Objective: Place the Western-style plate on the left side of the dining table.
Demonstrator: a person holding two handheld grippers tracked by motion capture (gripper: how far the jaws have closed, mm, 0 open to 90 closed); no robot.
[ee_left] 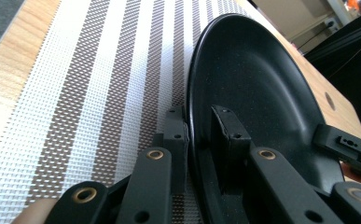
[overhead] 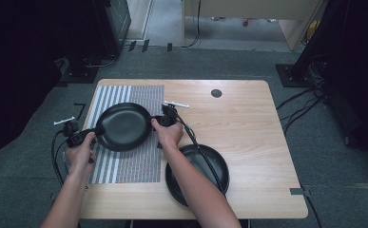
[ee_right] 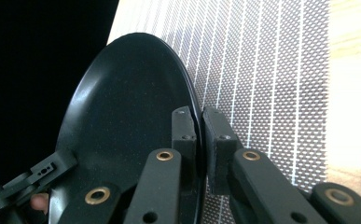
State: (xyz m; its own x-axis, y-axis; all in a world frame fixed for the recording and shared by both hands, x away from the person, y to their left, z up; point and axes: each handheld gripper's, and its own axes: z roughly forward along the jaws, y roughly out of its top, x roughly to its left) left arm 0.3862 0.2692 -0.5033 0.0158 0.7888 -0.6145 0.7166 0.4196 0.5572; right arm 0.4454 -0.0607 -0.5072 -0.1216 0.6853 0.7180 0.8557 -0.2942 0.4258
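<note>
A person leans in over a wooden table (overhead: pixel 248 118), a two-jaw gripper in each hand, and both tools have hold of the same black plate (overhead: pixel 123 126). The left gripper (overhead: pixel 97 130) pinches the plate's rim on its left side; in the left gripper view one pad sits under the rim and the other inside the dish, pressed tight on the edge (ee_left: pixel 199 140). The right gripper (overhead: pixel 154 121) grips the opposite rim the same way, its two pads squeezed together on the thin edge (ee_right: pixel 200 140) in the right gripper view. The plate sits over a striped woven placemat (overhead: pixel 134 161), towards the mat's far half, with white and brown bands showing on the left and a finer mesh pattern on the right. Whether the plate rests on the mat or hangs just above it I cannot tell. A second black plate (overhead: pixel 215 166) lies on the bare wood near the table's near edge, just right of the mat, partly crossed by the person's right forearm and the trailing cable. A small dark round hole (overhead: pixel 216 93) marks the tabletop near the far edge.
</note>
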